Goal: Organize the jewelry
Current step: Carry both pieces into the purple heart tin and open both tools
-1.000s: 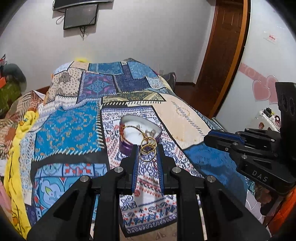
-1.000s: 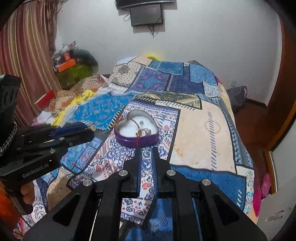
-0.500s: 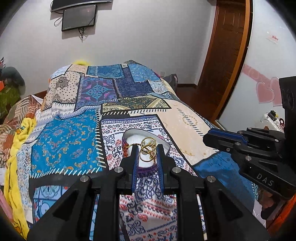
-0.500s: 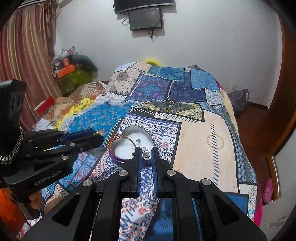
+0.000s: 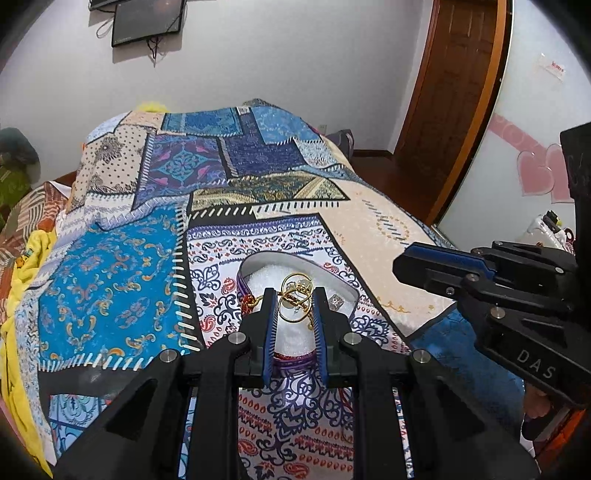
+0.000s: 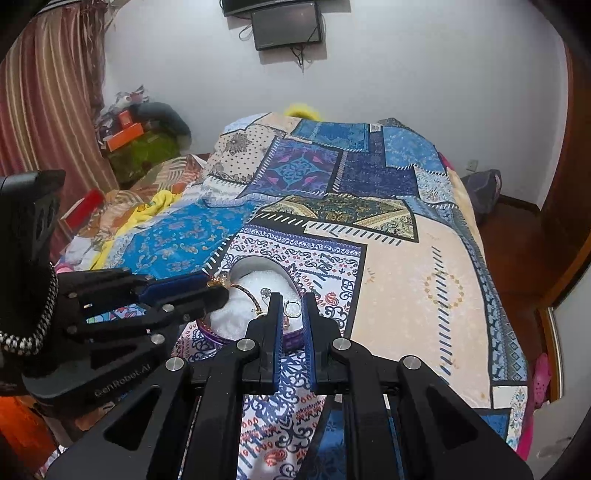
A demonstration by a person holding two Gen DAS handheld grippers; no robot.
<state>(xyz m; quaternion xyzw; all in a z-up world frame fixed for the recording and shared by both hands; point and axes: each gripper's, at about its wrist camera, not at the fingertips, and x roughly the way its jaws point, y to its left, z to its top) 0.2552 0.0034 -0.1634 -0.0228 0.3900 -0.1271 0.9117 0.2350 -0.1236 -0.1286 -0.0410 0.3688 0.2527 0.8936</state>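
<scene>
A purple heart-shaped jewelry box (image 5: 280, 269) with a white lining sits on the patchwork bedspread (image 5: 110, 277); it also shows in the right wrist view (image 6: 255, 295). My left gripper (image 5: 294, 302) is shut on gold hoop earrings (image 5: 293, 299) and holds them over the box. My right gripper (image 6: 292, 306) is shut on a small silver ring (image 6: 293, 309) at the box's near right rim. A thin bracelet (image 6: 251, 295) and a small silver piece (image 6: 265, 292) lie inside the box.
The bed's right edge drops to a wooden floor (image 6: 524, 236) and a brown door (image 5: 454, 103). Clutter and a striped curtain (image 6: 44, 110) are at the left. A screen (image 6: 284, 24) hangs on the far wall.
Both grippers have moved forward toward the box. The left one now holds the earrings over its lining, and the right one has reached its near rim.
</scene>
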